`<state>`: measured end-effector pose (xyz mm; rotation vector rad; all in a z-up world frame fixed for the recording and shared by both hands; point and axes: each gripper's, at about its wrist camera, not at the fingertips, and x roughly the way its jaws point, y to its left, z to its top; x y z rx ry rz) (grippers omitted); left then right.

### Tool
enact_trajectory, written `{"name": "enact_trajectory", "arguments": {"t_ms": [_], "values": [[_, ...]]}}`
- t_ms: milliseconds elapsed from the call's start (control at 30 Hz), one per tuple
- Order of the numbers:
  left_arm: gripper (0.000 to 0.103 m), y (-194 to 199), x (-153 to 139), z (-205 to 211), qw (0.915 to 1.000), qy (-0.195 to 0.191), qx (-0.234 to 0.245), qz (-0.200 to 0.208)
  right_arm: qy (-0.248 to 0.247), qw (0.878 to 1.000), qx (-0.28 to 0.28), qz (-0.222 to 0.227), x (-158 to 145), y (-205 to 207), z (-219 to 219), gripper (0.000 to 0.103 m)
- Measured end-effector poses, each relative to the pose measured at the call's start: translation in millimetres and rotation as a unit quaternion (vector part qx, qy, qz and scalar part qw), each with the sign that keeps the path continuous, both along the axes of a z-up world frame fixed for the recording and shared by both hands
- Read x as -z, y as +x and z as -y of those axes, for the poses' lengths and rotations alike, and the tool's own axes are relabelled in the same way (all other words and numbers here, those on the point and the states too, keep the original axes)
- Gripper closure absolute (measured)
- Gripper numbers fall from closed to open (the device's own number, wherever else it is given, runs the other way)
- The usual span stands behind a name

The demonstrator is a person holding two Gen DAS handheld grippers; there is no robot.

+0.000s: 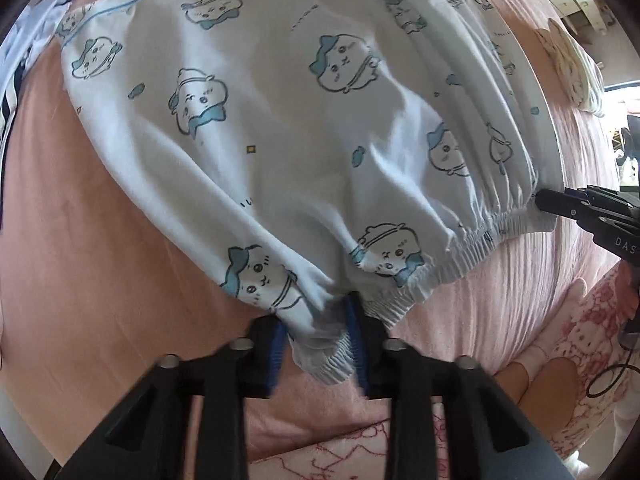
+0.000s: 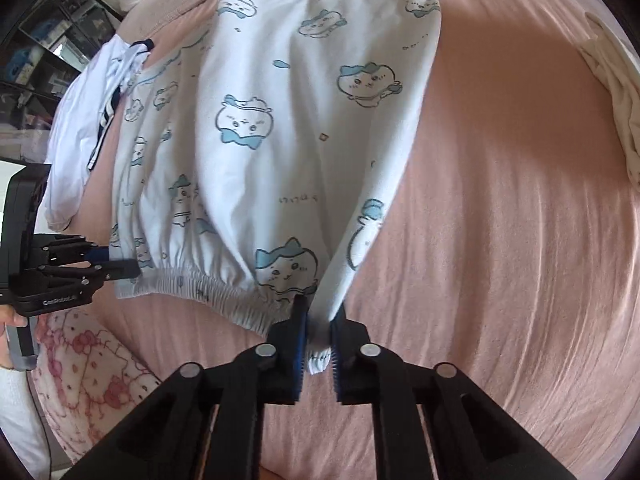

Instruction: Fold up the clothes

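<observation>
White pyjama trousers with a blue cartoon print [image 1: 280, 128] lie spread over a pink bed [image 1: 92, 248], waistband end lifted toward me. My left gripper [image 1: 320, 344] is shut on one corner of the elastic waistband. My right gripper [image 2: 319, 344] is shut on the other waistband corner [image 2: 318, 360]. The trousers [image 2: 280, 140] stretch away from both grippers, far end resting on the bed. The right gripper shows at the right edge of the left wrist view [image 1: 560, 204]; the left gripper shows at the left edge of the right wrist view [image 2: 116, 270].
A white garment with dark stripes [image 2: 92, 112] lies at the left of the trousers. A cream cloth [image 2: 616, 96] lies at the bed's right edge. The person's lap in pink printed fabric [image 2: 92, 368] is at the near side. Shelves [image 2: 36, 40] stand beyond the bed.
</observation>
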<state>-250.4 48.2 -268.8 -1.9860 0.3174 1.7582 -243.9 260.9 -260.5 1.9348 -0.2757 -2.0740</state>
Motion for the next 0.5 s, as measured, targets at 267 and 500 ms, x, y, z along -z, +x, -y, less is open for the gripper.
{"name": "enact_trajectory", "arguments": {"t_ms": [267,500], "values": [[0.093,-0.3,-7.3,-5.8,0.9998,0.0,0.006,-0.018,-0.049,0.998,0.024,0.01,6.3,28.0,-30.4,0.098],[0.085,-10.2,8.8,4.8,0.9995,-0.018,-0.018,0.022,-0.034,0.996,0.068,0.049,33.7,27.0,-35.9,0.083]]}}
